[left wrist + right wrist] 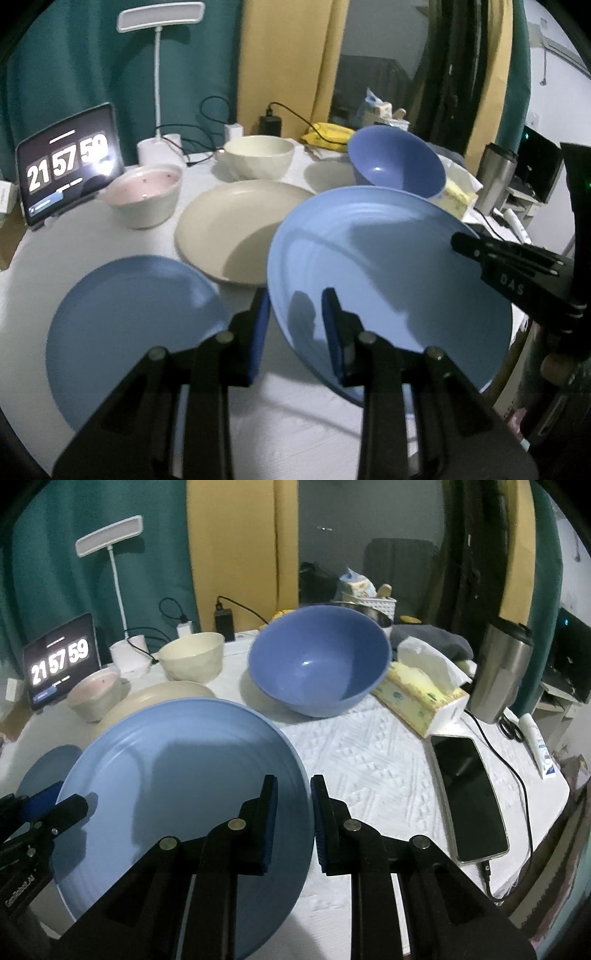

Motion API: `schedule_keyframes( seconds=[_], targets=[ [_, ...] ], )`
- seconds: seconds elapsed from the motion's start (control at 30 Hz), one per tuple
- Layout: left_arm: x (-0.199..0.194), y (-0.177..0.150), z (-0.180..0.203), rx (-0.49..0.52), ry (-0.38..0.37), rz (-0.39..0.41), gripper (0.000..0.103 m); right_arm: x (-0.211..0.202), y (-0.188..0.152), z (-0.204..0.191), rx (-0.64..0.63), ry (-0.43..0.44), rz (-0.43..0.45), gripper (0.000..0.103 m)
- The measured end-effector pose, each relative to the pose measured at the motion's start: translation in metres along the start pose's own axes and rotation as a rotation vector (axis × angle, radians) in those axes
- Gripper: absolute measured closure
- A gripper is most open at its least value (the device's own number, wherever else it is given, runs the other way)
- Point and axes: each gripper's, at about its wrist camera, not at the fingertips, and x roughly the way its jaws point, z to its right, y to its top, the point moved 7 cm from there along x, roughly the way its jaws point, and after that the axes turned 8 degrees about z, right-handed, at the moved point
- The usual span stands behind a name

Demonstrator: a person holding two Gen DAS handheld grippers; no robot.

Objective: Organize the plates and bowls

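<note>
Blue plastic: the large ridged plate (pixel 388 266) is held clear of the white tablecloth (pixel 369 760), tilted, gripped at opposite edges by my two grippers. My left gripper (pixel 295 332) has its jaws drawn narrow on the plate's near-left rim, one blue pad under the rim and one on the upper face. My right gripper (pixel 293 823) is likewise narrowed onto the plate's right rim, one pad either side of the edge.

Remaining items on the table: a second blue plate (pixel 136 332) lies flat to the left, below the raised one. A cream plate (pixel 236 229) lies just behind it, partly overlapped in view by the raised plate. A pink-lined bowl (pixel 142 194) and a cream bowl (pixel 258 157) stand farther back. A blue bowl (pixel 319 661) stands upright to the right, just beside a tissue box (pixel 421 698). A phone (pixel 469 794) lies near the table's right edge.
</note>
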Motion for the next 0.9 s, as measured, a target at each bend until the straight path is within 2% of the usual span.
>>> schedule_keyframes(
  seconds=[0.67, 0.9],
  targets=[
    [-0.035, -0.005, -0.092, -0.094, 0.091, 0.055, 0.073, -0.004, 0.012, -0.1, -0.109, 0.081, 0.003, 0.083],
    [-0.044, -0.007, -0.124, -0.11, 0.143, 0.073, 0.073, 0.003, 0.011, -0.136, -0.14, 0.119, -0.015, 0.083]
  ],
)
